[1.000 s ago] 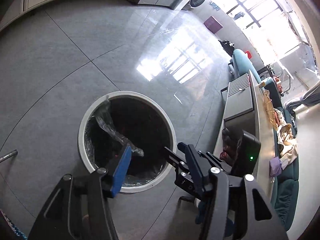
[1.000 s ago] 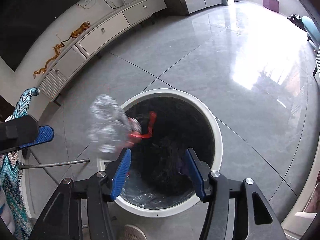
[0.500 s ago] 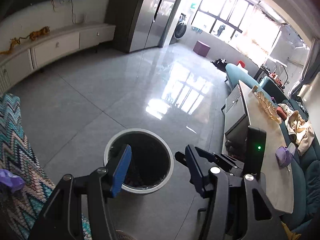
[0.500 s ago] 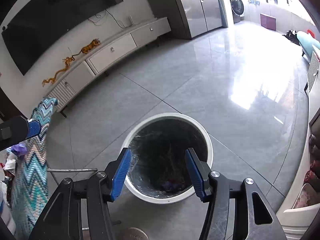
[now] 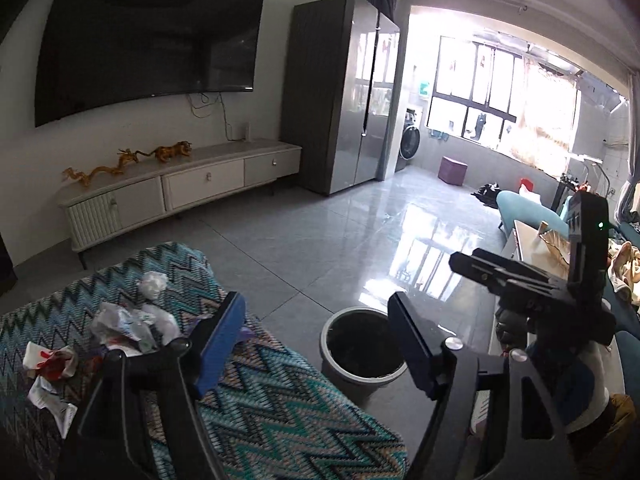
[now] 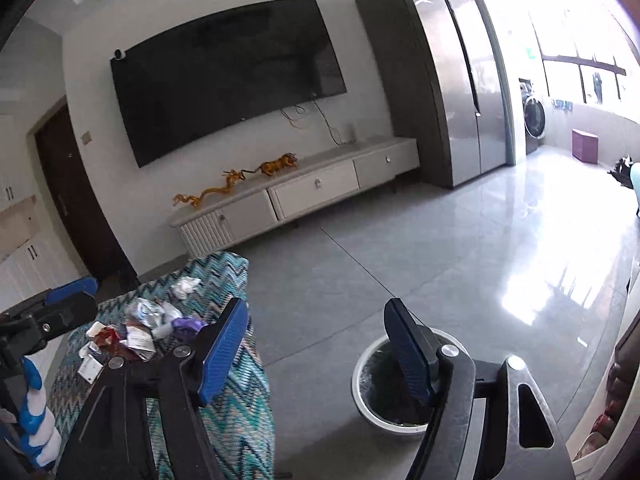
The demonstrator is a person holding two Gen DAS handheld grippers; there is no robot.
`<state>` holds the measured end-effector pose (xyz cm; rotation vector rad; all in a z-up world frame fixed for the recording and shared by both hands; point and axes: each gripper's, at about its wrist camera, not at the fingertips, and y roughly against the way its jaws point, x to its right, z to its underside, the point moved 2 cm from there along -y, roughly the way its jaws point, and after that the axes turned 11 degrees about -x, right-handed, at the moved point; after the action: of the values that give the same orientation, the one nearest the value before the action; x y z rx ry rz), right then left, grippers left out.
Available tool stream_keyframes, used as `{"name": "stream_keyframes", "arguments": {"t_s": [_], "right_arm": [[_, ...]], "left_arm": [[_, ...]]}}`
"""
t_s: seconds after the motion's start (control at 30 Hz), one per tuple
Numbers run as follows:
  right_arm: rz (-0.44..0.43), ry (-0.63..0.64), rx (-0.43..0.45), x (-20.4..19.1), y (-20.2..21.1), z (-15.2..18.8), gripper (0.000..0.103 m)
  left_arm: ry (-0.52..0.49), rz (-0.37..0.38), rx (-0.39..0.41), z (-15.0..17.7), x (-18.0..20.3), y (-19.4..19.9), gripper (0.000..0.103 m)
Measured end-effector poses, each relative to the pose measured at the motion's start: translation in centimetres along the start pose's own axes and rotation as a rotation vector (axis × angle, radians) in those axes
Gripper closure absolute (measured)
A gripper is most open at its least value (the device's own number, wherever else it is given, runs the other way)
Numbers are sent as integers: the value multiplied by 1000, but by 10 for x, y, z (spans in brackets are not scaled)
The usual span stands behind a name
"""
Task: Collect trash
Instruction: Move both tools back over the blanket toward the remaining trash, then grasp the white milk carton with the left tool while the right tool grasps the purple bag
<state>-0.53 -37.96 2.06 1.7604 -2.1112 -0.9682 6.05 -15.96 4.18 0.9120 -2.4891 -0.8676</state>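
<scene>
A round white trash bin (image 5: 362,354) with a dark liner stands on the grey floor; it also shows in the right wrist view (image 6: 394,390). Crumpled paper and wrappers (image 5: 132,322) lie on a zigzag-patterned cloth (image 5: 280,412), seen too in the right wrist view (image 6: 140,330). My left gripper (image 5: 316,340) is open and empty, raised above the cloth's edge and the bin. My right gripper (image 6: 316,340) is open and empty, raised between the cloth (image 6: 236,384) and the bin. The right gripper's body (image 5: 532,288) shows at the right of the left view.
A white TV cabinet (image 5: 180,188) stands under a wall TV (image 5: 148,44). A tall grey fridge (image 5: 344,108) is beyond. A long table (image 5: 532,240) and teal sofa lie at the right. A crumpled white tissue (image 5: 152,284) sits farther back on the cloth.
Both grippers have risen and tilted up from over the bin. A crumpled wrapper seen at the bin's rim beside the open right gripper a second ago is gone from view. The cloth with trash has come into view.
</scene>
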Motion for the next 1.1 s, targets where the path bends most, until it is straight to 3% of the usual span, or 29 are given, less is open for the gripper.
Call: {"name": "stream_keyframes", "arguments": {"t_s": [0.3,0.57,0.77,0.87,1.1], "right_arm": [[-47,139,62,-77,37,-14,26],[-94,218,35,-116,15,-13,22],[-138,243,-41,-129,-26,-6,18],[-159,266,-91,-137,-55,-4,15],[-178,345,-210,-155,-134,4,8]], "left_arm": [[201,-196,59,55,-130,85,29],[377,-320,36,102,-209,115,23],[500,-331,-62,120,-242,79,20],[599,-316,-130,127,-260,50,20],[775,-362,-294,137,-304,-19,20]]}}
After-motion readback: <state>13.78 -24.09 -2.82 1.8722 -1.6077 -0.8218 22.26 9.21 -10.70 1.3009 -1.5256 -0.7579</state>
